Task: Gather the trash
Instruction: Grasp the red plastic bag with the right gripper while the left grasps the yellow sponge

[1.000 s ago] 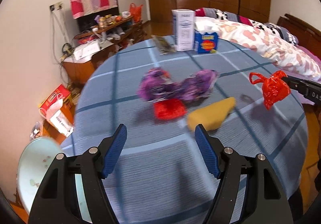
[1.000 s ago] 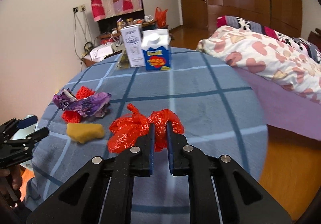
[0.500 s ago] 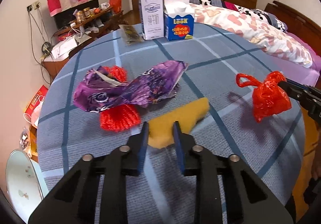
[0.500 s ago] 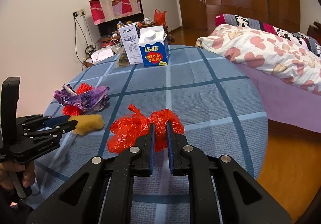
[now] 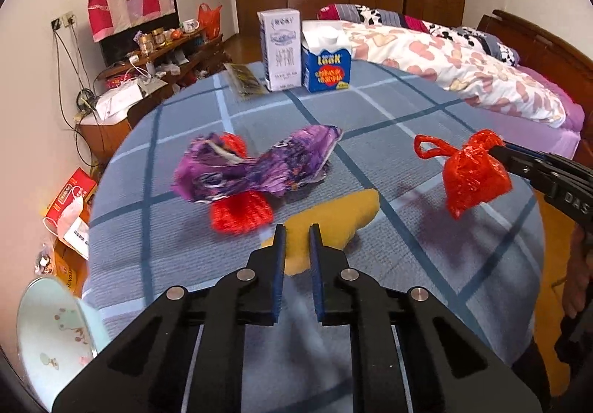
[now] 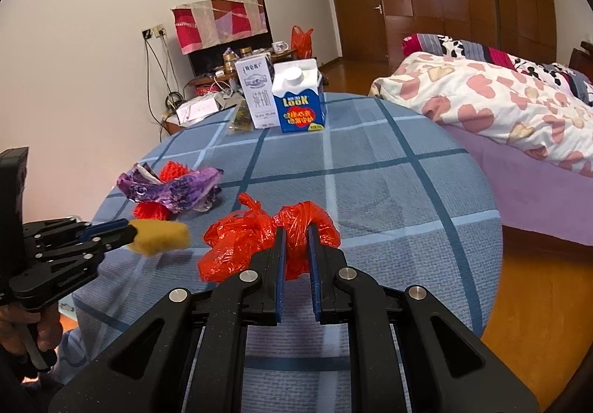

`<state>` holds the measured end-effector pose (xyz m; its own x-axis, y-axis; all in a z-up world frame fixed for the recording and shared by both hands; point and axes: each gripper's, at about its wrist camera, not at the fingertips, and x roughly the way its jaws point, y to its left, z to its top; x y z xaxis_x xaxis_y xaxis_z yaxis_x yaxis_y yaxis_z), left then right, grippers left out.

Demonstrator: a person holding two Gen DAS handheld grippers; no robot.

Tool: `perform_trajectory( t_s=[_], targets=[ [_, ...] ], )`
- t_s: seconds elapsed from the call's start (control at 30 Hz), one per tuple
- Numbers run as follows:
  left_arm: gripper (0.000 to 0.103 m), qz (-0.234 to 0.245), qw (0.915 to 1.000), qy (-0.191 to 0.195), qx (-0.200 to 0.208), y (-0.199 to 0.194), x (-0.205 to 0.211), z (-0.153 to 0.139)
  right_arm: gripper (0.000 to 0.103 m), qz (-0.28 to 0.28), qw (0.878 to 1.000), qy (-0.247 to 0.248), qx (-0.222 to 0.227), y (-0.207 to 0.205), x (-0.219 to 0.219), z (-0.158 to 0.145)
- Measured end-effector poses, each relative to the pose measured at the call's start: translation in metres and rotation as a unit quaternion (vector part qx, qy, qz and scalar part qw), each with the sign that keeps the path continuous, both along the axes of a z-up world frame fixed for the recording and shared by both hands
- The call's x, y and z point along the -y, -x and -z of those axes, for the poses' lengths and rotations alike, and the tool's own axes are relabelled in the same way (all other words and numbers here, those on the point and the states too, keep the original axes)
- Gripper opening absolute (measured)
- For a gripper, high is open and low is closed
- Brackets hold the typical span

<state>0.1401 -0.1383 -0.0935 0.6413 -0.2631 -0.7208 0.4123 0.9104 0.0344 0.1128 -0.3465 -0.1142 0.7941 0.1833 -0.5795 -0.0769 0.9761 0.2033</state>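
Near the table's left edge, the left gripper (image 5: 295,233) is closing on a yellow sponge wedge (image 5: 335,220); the right gripper (image 6: 295,232) is clamping a crumpled red plastic bag (image 6: 259,240).

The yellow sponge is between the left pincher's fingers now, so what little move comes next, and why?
Probably lift it. The left gripper is closing its jaws on the yellow sponge, while the right gripper holds the red bag, likely where trash goes.
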Motion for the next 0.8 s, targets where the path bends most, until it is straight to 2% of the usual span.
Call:
perform_trajectory(
  t_s=[0.23,0.8],
  targets=[
    [0.012,-0.020,0.9995,0.006,0.025,0.021,-0.041,-0.021,0.012,-0.020,1.000,0.003,0.011,0.001,-0.026,-0.009],
    [0.012,-0.084,0.9956,0.005,0.042,0.047,-0.123,-0.036,0.012,-0.097,0.995,0.009,0.034,0.001,-0.109,-0.031]
  ],
)
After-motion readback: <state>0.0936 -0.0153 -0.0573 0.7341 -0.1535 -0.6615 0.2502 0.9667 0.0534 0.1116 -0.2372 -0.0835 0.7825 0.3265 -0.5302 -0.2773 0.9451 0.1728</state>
